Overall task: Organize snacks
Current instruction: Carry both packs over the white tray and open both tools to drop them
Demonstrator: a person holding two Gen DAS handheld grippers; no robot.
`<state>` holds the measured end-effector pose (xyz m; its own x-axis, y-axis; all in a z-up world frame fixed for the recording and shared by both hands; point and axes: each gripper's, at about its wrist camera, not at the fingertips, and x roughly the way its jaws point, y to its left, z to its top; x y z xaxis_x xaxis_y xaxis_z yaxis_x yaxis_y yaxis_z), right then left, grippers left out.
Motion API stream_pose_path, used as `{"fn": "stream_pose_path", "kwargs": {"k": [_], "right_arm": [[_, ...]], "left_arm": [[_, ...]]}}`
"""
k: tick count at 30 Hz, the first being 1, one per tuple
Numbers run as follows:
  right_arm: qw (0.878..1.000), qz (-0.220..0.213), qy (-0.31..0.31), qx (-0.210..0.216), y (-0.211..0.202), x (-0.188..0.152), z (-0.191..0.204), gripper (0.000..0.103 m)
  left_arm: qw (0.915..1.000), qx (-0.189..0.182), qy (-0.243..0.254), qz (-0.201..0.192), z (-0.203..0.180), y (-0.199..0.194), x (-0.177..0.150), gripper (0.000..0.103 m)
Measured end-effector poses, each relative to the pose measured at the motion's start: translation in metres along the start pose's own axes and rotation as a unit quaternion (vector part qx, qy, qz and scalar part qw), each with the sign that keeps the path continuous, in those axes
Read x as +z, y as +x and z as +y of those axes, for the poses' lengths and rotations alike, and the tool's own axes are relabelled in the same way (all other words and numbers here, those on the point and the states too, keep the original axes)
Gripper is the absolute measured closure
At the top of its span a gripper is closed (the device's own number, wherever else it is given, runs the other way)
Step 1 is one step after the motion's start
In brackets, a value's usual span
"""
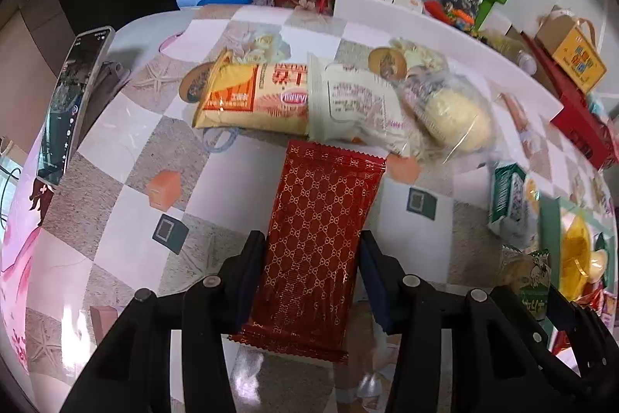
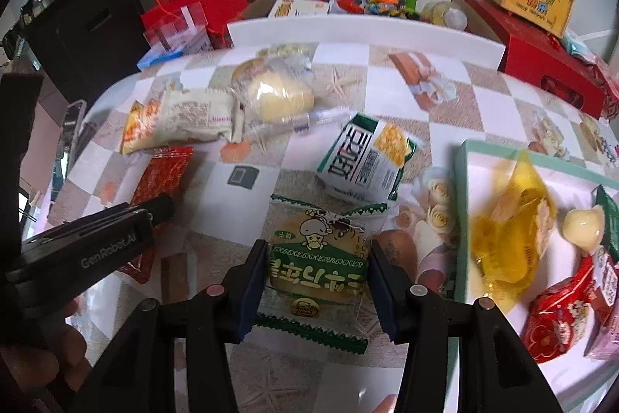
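My left gripper (image 1: 309, 250) is shut on a dark red patterned snack packet (image 1: 317, 235), its fingers against both long sides. My right gripper (image 2: 317, 258) is shut on a green-edged clear packet with a round bun (image 2: 317, 258). The red packet also shows in the right wrist view (image 2: 164, 177) under the left gripper body. A green-and-white packet (image 2: 365, 157) lies just beyond the bun. A row of pale packets lies farther back: an orange-and-cream one (image 1: 247, 95), a cream one (image 1: 348, 103) and a clear bag with a yellow bun (image 1: 452, 115).
A white tray with a mint rim (image 2: 462, 204) at the right holds a yellow packet (image 2: 510, 231) and red packets (image 2: 557, 320). A phone on a stand (image 1: 69, 103) is at the left table edge. Red boxes (image 2: 549, 64) and clutter line the back.
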<state>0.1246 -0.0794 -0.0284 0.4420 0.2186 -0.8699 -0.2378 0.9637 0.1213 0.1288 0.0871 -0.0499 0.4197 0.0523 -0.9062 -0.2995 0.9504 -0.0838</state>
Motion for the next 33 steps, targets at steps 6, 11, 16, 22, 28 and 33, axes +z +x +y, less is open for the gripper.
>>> {"fn": "stream_pose_path", "kwargs": {"k": [6,11,16,22,28,33], "right_arm": [[1.0,-0.017,0.001,0.002,-0.013,0.005,0.0,0.05],[1.0,-0.027,0.005,0.006,-0.022,0.005,-0.003,0.05],[0.999,-0.034,0.014,0.008,-0.029,0.006,-0.009,0.05],[0.999,-0.033,0.025,0.008,-0.029,0.006,-0.015,0.05],[0.999,-0.029,0.03,0.007,-0.028,0.006,-0.018,0.05],[0.999,-0.038,0.034,0.007,-0.035,0.006,-0.021,0.05]], "left_arm": [[0.9999,-0.002,0.001,-0.016,-0.001,-0.014,0.008,0.053],[0.9995,-0.005,0.004,-0.032,-0.007,-0.024,0.008,0.055],[0.999,-0.008,0.009,-0.043,-0.01,-0.034,0.011,0.056],[0.9994,-0.008,0.009,-0.034,-0.01,-0.028,0.01,0.056],[0.9994,-0.014,0.008,-0.03,-0.011,-0.026,0.009,0.056],[0.9986,-0.031,0.004,-0.043,-0.011,-0.039,0.01,0.056]]}}
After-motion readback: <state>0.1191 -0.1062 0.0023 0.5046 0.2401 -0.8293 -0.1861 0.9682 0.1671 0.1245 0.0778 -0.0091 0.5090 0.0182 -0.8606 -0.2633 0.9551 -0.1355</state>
